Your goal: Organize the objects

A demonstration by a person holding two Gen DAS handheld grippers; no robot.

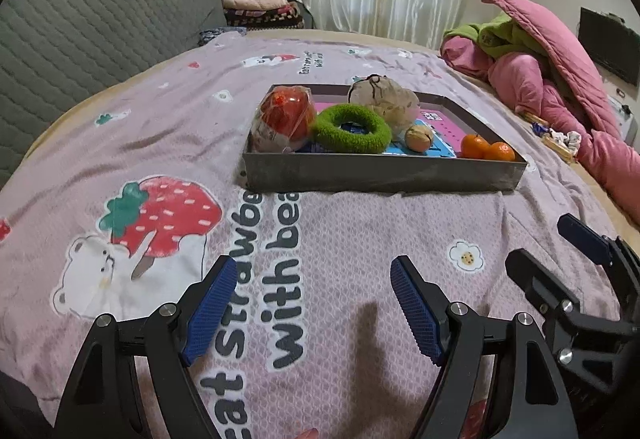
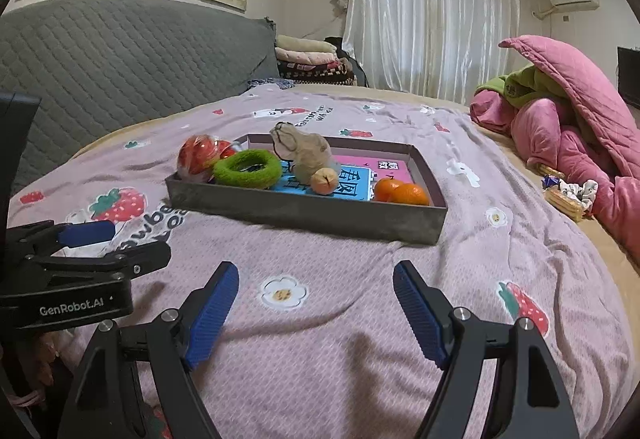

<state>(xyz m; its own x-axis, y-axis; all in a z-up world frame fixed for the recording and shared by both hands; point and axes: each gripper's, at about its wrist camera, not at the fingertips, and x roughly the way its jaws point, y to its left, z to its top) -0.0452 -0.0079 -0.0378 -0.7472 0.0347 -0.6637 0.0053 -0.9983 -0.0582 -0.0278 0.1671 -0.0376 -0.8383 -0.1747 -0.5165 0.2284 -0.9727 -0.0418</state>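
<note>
Pink blanket (image 1: 360,239) with strawberry and bear prints covers the bed, and on it stands a shallow grey tray (image 1: 380,171), well ahead of both grippers. Inside the tray, at its left end, lies a red thing in a clear wrapper (image 1: 286,115), and a fuzzy green ring (image 1: 351,127) leans against it. Behind the ring sits a beige cloth pouch (image 1: 386,99) with a dark cord. One walnut (image 1: 418,137) lies near the middle, on the blue and pink printed sheet (image 1: 436,123) that lines the bottom, and two small oranges (image 1: 487,149) touch each other in the near right corner. The left gripper (image 1: 312,303) has its jaws wide apart with only blanket between them; the tray lies beyond the fingertips, not between them. The right gripper (image 2: 316,307) is the same: jaws spread wide, holding nothing, with the tray well in front. The two grippers hover side by side.
</note>
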